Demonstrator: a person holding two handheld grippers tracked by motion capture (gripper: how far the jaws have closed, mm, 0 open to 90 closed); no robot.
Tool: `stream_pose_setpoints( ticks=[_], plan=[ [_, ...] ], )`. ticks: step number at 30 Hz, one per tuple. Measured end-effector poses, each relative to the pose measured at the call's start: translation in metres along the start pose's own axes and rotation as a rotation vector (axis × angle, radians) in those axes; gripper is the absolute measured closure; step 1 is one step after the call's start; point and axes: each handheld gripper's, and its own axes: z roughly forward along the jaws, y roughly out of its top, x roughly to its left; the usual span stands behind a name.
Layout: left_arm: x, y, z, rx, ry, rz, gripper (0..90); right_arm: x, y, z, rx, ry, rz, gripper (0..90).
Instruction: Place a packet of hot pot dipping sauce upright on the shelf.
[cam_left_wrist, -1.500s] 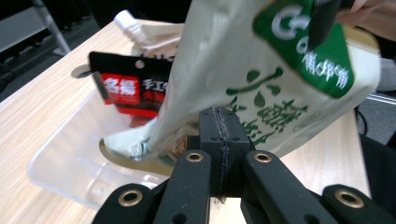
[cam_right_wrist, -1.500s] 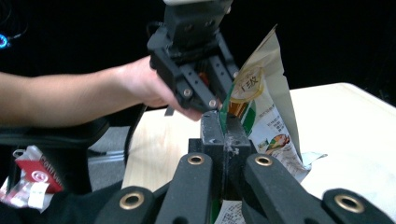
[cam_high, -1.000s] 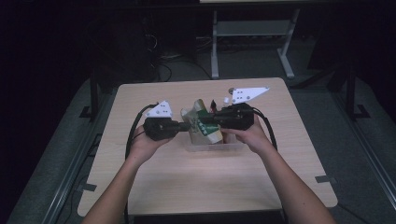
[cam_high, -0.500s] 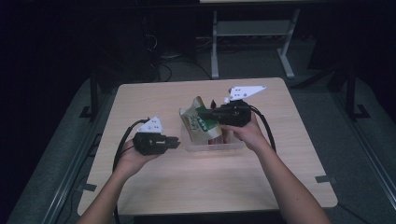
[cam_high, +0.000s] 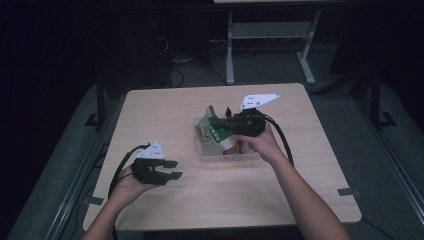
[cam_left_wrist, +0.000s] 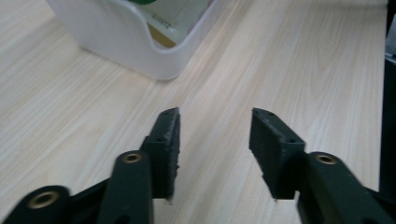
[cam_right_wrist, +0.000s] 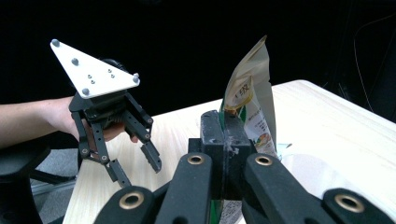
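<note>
Our right gripper (cam_high: 226, 123) is clamped on the thin, crinkly green-and-cream snack bag (cam_high: 210, 131) standing in the clear plastic tub (cam_high: 227, 156), light and floppy we judge, so grip its seam, while the left gripper (cam_high: 172, 169) gapes empty

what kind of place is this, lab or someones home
Probably a lab or recording studio, not a home. A bare wooden table stands among dark surroundings, with cables on the grey floor behind and a metal stand. The person holds a marker-plated tool in each hand: left tool, right tool.

Green-and-cream snack pouch (cam_high: 216, 131) upright in clear plastic bin (cam_high: 226, 155); top pinched
</note>
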Motion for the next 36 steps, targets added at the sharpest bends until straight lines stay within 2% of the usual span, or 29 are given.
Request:
stream_pose_setpoints(
  ticks=[3, 7, 16, 23, 25, 28, 33, 36],
  plan=[
    [0.000, -0.001, 0.005, 0.011, -0.005, -0.021, 44.7, 0.000, -0.001, 0.004, 0.016, 0.000, -0.005, 90.0],
    [0.000, -0.003, 0.010, 0.036, -0.010, -0.022, 40.6, -0.001, -0.004, 0.010, 0.034, -0.003, -0.007, 90.0],
    [0.002, -0.004, 0.012, 0.047, -0.016, -0.034, 40.0, -0.005, -0.010, 0.024, 0.077, -0.030, -0.007, 90.0],
    [0.002, -0.004, 0.014, 0.056, -0.020, -0.030, 40.0, -0.005, -0.010, 0.024, 0.076, -0.038, 0.000, 88.7],
    [0.001, -0.004, 0.014, 0.058, -0.020, -0.028, 40.0, -0.005, -0.010, 0.023, 0.076, -0.045, -0.003, 86.4],
    [0.002, -0.004, 0.014, 0.062, -0.020, -0.022, 40.0, -0.004, -0.009, 0.020, 0.076, -0.049, 0.005, 77.5],
    [0.002, -0.004, 0.016, 0.060, -0.021, -0.020, 40.0, 0.002, -0.007, 0.015, 0.093, -0.077, -0.025, 69.0],
    [0.001, -0.004, 0.016, 0.064, -0.023, -0.017, 39.9, 0.004, -0.007, 0.010, 0.083, -0.086, -0.020, 64.2]
  ],
)
